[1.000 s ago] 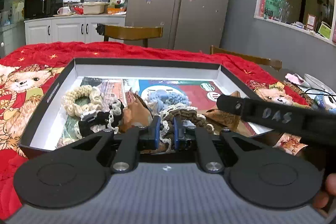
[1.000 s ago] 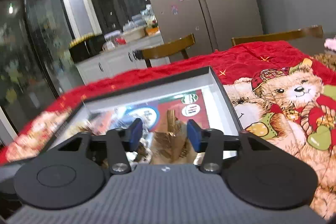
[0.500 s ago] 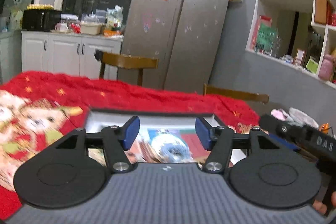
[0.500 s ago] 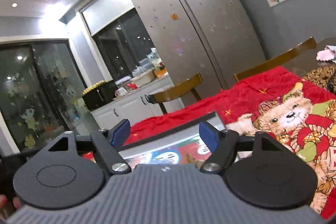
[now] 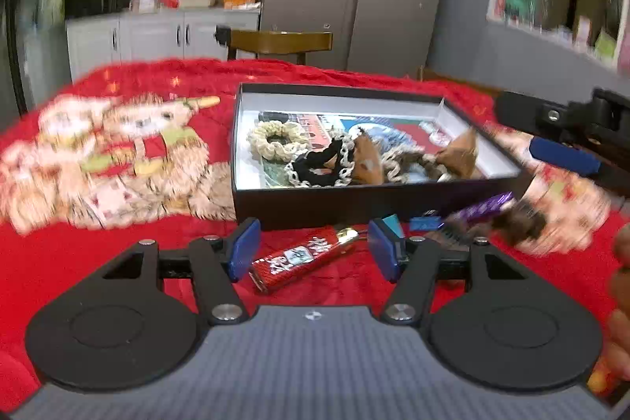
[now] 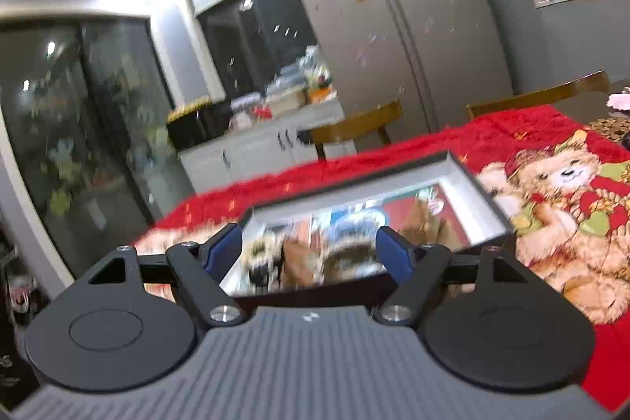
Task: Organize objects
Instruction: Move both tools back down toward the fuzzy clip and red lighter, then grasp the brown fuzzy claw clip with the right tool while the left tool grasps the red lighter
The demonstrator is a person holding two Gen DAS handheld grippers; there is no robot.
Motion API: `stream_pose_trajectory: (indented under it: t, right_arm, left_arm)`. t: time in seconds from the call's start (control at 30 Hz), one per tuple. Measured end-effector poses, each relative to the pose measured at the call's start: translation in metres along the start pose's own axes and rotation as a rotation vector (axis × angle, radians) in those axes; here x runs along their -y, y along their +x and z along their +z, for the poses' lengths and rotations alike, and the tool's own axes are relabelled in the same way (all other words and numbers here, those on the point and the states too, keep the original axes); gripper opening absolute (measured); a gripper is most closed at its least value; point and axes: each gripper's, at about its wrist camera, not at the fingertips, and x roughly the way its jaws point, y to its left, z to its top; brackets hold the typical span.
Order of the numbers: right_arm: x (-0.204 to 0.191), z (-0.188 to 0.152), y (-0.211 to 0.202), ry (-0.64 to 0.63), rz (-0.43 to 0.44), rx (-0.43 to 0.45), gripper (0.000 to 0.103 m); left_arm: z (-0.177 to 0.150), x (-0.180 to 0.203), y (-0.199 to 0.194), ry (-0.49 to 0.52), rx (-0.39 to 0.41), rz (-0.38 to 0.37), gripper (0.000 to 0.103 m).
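Left wrist view. The left gripper [image 5: 313, 248] stands with its jaws wide and empty, well back from the black box [image 5: 354, 201]. A second ago they were pinched shut low inside that box; they have since sprung apart and pulled clear. Beyond the jaws, the box holds a cream scrunchie [image 5: 271, 140], a black lace-edged scrunchie [image 5: 319, 164] and brown fabric pieces [image 5: 368, 160], so part of the sorting looks done. Between the jaws, on the red blanket [image 5: 98, 254], lies a red lighter-like tube [image 5: 303, 258]; right of the right-hand jaw lie a purple wrapper [image 5: 482, 205] and a dark, blurred item I cannot identify. These loose things appear to be what is left. The right gripper [image 5: 567, 152] shows at the far right.

Right wrist view. The right gripper [image 6: 309, 250] also has wide, empty jaws, having just been opening. The box [image 6: 488, 219] sits beyond and below them, its contents blurred. Earlier a brown piece lay between the jaws; now it rests in the box.
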Motion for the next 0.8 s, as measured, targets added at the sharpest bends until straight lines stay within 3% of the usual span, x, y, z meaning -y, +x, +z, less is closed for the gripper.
stream_pose_trajectory:
  t: [0.1,0.3,0.57,0.67,0.8]
  right_arm:
    - [-0.007,-0.009,0.004,-0.036,-0.029,-0.032,0.084]
    - [-0.014,-0.029,0.018,-0.077,-0.062,-0.124,0.084]
    - [-0.007,-0.04,0.033,-0.061,-0.08,-0.213,0.084]
    - [-0.005,-0.045,0.035,-0.055,-0.076,-0.24,0.084]
    - [0.002,-0.044,0.039,-0.014,-0.067,-0.262,0.084]
  left_arm:
    - [-0.003,0.005,0.006,0.058,-0.004,0.033,0.066]
    - [-0.01,0.001,0.022,0.091,-0.044,0.019,0.066]
    - [-0.017,0.003,0.027,0.06,-0.075,0.037,0.066]
    - [-0.019,0.008,0.032,0.097,-0.073,0.056,0.069]
    - [-0.013,0.007,0.047,0.072,-0.112,0.051,0.074]
